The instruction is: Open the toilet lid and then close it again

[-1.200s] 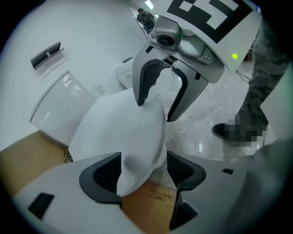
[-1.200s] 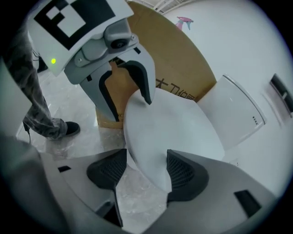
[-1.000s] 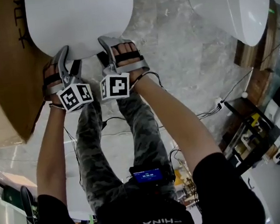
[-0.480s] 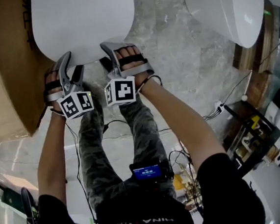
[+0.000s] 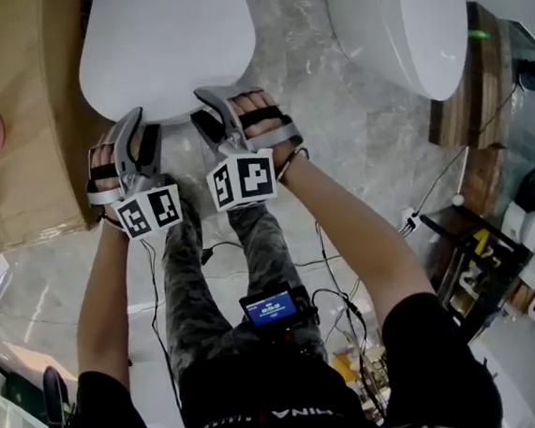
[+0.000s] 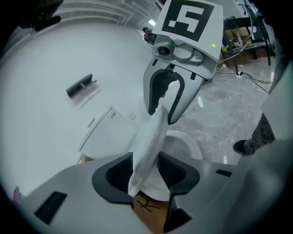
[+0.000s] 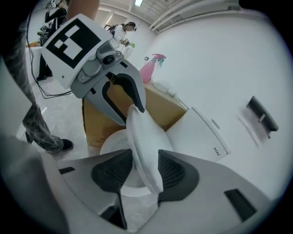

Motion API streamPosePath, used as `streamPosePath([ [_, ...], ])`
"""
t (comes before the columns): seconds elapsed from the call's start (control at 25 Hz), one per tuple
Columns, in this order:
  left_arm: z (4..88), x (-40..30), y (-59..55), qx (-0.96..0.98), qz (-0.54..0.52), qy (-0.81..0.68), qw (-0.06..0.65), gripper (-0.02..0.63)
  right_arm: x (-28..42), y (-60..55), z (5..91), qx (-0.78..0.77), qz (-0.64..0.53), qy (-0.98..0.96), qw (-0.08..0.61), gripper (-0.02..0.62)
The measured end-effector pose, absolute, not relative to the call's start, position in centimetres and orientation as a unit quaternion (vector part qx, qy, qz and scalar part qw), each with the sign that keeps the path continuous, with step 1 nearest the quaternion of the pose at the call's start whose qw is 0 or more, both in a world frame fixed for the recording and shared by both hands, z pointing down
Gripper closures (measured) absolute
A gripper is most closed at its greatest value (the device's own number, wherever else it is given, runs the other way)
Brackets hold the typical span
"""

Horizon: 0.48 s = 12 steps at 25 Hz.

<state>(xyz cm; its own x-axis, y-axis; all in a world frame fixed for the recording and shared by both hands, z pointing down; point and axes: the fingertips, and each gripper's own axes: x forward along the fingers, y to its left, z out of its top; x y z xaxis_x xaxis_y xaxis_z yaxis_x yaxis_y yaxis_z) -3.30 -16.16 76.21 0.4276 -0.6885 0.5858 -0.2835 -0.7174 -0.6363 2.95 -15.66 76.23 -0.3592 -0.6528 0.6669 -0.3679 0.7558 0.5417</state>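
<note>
Nearest the camera, the person's legs (image 5: 197, 262) stand on the marble floor (image 5: 334, 117), with a small lit screen (image 5: 272, 307) at the waist. Both forearms reach forward side by side, wrists angled down, marker cubes facing up.

The left gripper (image 5: 136, 117) and the right gripper (image 5: 211, 99) sit close together at the near rim of the toilet lid (image 5: 167, 49). Each gripper's jaws have just been closing and are now clamped on that rim. In each gripper view the thin white edge stands between the two dark pads and touches them.

The lid is raised at its front, and the seat ring (image 6: 183, 146) shows below it with a clear gap. Its long axis runs away from the person, with the front rim near and the hinge end far, by the flat rear unit (image 7: 206, 132).

To the left, a cardboard box (image 5: 16, 138) stands just beside the toilet, so room on that side is tight. To the right, open floor separates it from a second toilet (image 5: 399, 17), well apart. Cables and racks lie at the far right edge
</note>
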Motion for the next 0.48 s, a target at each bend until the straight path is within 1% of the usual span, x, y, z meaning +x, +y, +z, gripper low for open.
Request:
streamPosePath([
  [0.16,70.7,-3.0,-19.0,-0.809,-0.430,0.315,0.249,0.453,3.1,-18.4,70.8,0.343,-0.160,-0.804,0.458,0.434],
  [0.24,68.3,-2.7,-20.9,-0.807,-0.426,0.319,0.254,0.465,3.3,-20.2,68.6,0.356,-0.149,-0.802,0.456,0.464],
  [0.48,63.1,-1.8,-26.8,-0.801,-0.452,0.314,0.235,0.472,4.1,-25.9,63.9,0.356,-0.100,-0.800,0.473,0.468],
])
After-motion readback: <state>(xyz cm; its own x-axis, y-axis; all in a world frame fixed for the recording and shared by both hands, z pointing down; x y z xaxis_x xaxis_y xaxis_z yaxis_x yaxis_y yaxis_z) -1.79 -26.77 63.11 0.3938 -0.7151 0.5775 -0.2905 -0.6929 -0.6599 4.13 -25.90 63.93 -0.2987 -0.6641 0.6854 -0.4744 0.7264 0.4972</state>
